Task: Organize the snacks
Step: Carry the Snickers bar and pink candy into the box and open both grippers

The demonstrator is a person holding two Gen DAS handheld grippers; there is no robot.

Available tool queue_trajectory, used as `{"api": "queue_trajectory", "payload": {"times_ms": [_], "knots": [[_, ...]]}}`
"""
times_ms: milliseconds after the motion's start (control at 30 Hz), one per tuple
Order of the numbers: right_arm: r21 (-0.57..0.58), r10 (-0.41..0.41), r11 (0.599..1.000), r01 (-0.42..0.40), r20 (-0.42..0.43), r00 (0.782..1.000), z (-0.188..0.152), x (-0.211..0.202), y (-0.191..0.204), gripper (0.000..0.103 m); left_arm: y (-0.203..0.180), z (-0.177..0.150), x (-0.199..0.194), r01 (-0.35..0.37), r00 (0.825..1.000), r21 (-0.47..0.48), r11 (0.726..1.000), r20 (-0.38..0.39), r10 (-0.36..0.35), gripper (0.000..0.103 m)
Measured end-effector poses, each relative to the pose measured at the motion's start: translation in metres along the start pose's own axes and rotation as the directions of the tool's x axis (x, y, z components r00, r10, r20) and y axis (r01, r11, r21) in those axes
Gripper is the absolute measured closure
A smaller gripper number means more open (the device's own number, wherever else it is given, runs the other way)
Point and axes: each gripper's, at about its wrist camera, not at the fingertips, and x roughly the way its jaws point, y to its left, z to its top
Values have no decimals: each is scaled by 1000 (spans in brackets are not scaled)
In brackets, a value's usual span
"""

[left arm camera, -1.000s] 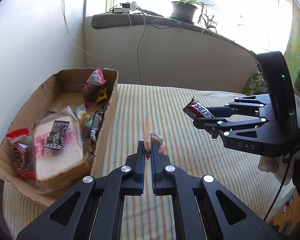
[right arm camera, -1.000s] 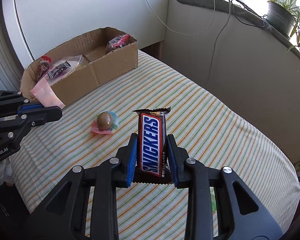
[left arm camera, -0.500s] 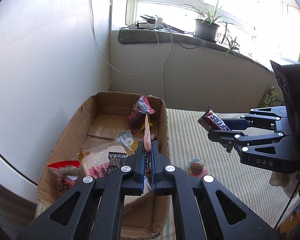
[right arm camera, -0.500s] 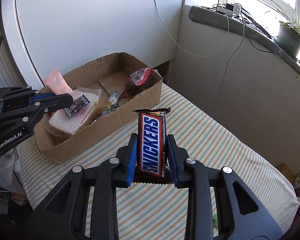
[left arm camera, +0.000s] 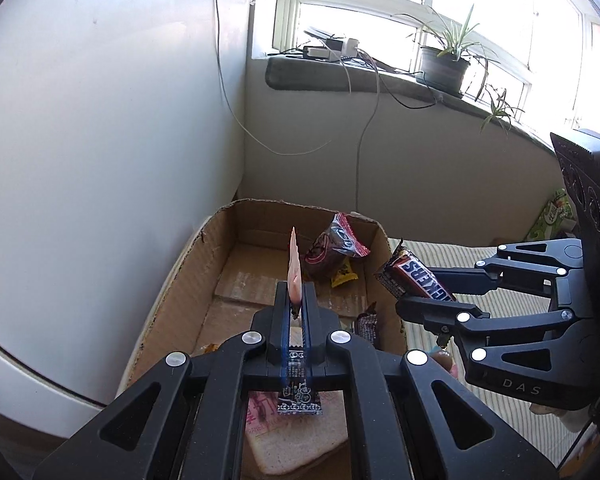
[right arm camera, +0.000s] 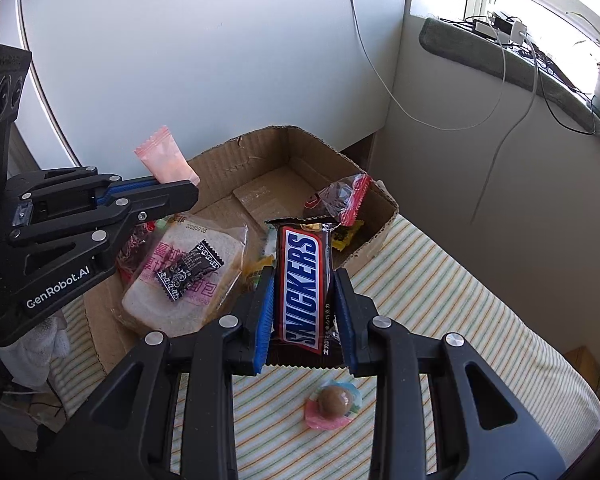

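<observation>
- Hovering over the box (right arm camera: 374, 196), the left gripper (left arm camera: 296, 312) clamps a pink sachet (right arm camera: 165, 157); the right gripper (right arm camera: 304, 312) clamps a Snickers (right arm camera: 305, 284).
- Several snacks lie boxed; one sweet (right arm camera: 334, 402) waits at the right view's 6 o'clock.

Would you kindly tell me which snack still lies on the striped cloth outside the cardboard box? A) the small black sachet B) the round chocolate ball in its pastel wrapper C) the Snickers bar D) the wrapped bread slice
B: the chocolate ball sits alone on the striped cloth, outside the cardboard box.
</observation>
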Motion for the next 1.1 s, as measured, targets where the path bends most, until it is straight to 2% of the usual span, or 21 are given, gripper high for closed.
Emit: {"api": "queue_trajectory", "payload": {"times_ms": [633, 800, 833, 900, 967, 1000, 1100], "knots": [[-35, 34, 999, -35, -24, 999, 11, 22, 22, 74, 7, 7, 6, -22, 1000, -13, 1000, -3, 22, 98], [-39, 31, 999, -31, -12, 999, 12, 19, 22, 73, 7, 7, 5, -29, 1000, -14, 999, -2, 29, 85], [-42, 29, 999, -30, -11, 1000, 13, 19, 23, 72, 8, 7, 5, -30, 1000, -15, 999, -4, 30, 85], [-49, 27, 998, -27, -8, 1000, 13, 17, 24, 61, 8, 7, 5, -38, 999, -16, 999, -4, 37, 84], [-59, 16, 998, -16, 2, 1000, 13, 15, 25, 50, 10, 7, 4, -44, 999, -20, 999, -2, 44, 76], [-58, 13, 998, -12, 6, 1000, 13, 14, 25, 47, 10, 7, 4, -50, 999, -21, 999, 2, 50, 69], [-63, 4, 998, -3, 15, 1000, 12, 12, 26, 36, 11, 7, 2, -63, 998, -20, 998, 7, 64, 56]]}}
